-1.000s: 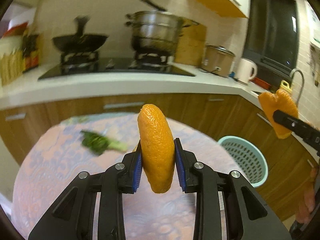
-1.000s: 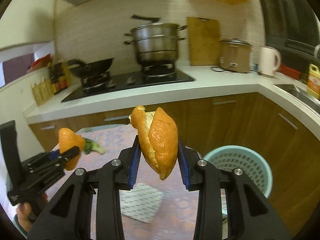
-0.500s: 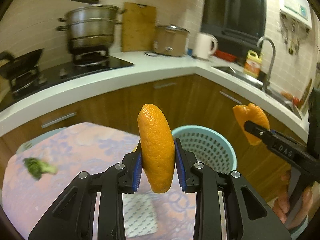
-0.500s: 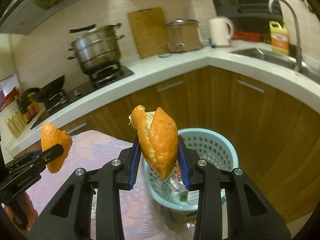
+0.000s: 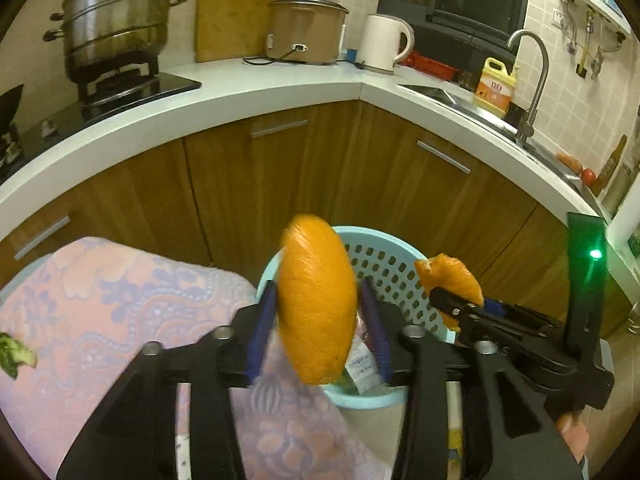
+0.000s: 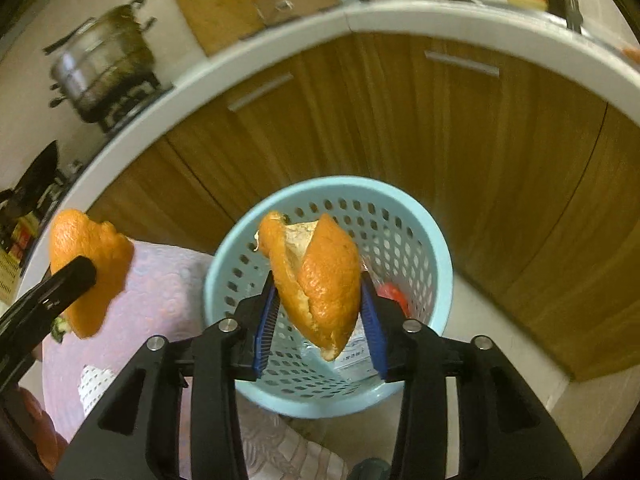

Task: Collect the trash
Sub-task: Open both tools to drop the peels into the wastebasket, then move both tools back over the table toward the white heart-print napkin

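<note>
In the left wrist view, a long orange peel [image 5: 316, 300] hangs between the blue pads of my left gripper [image 5: 320, 312]. Its jaws are opening, and a gap shows on each side of the blurred peel. In the right wrist view, a folded orange peel [image 6: 320, 280] sits between the pads of my right gripper [image 6: 320, 304], whose jaws are also opening and have come off it. Both peels are over the light blue perforated basket [image 6: 440, 248], which stands on the floor by the table [image 5: 120, 300]. The basket holds a wrapper [image 6: 352, 356] and something red [image 6: 394, 296].
A pink patterned cloth covers the table, with a green vegetable scrap [image 5: 14, 354] at its left edge. Wooden cabinets [image 5: 360, 184] under a white counter curve behind the basket. On the counter are a steamer pot [image 5: 116, 20], a kettle [image 5: 380, 42] and a sink tap [image 5: 536, 76].
Both grippers swung right and down from over the table to above the basket. Their jaws have parted, and the peels they were clamping now sit loose between the pads.
</note>
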A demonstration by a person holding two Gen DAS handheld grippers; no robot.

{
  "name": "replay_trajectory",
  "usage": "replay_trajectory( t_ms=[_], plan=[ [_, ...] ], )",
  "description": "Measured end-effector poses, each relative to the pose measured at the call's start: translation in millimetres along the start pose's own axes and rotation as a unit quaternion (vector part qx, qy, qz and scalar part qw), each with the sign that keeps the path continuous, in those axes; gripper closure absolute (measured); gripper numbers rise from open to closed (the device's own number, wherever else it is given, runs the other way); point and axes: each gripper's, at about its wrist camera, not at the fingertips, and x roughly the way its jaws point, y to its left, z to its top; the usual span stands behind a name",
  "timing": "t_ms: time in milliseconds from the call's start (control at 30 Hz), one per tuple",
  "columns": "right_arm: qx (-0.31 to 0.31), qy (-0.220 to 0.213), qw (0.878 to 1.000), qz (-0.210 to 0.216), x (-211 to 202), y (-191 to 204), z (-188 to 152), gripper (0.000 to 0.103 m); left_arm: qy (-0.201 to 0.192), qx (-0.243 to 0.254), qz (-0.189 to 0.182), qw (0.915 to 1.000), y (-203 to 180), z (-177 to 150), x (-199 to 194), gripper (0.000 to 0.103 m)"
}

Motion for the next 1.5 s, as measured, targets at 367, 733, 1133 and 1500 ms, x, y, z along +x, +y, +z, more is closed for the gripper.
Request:
replay_trajectory(
  t_ms=[367, 733, 1133, 1500],
  plan=[
    [-0.006, 0.017, 1.000, 0.014, 13.1, -8.2, 2.6, 0.052, -0.016, -0.016, 0.020, 0.9995, 33.4, -13.6, -18.0, 0.040],
    [-0.087, -0.042, 0.993, 0.074, -57.2, 79.4, -28.1, 0.047, -0.076, -0.042, 0.064, 0.9941, 84.9, -47.2, -109.9, 0.040],
    [-0.214, -0.091, 0.965, 0.119, -83.0, 216.1, -130.0, 0.038, -0.091, -0.133, 0.149, 0.9756, 181.5, -133.7, -162.6, 0.037],
    [-0.275, -0.129, 0.944, 0.126, -70.6, 254.6, -199.0, 0.029, -0.083, -0.176, 0.186, 0.9631, 225.7, -183.7, -150.6, 0.037]
  ],
)
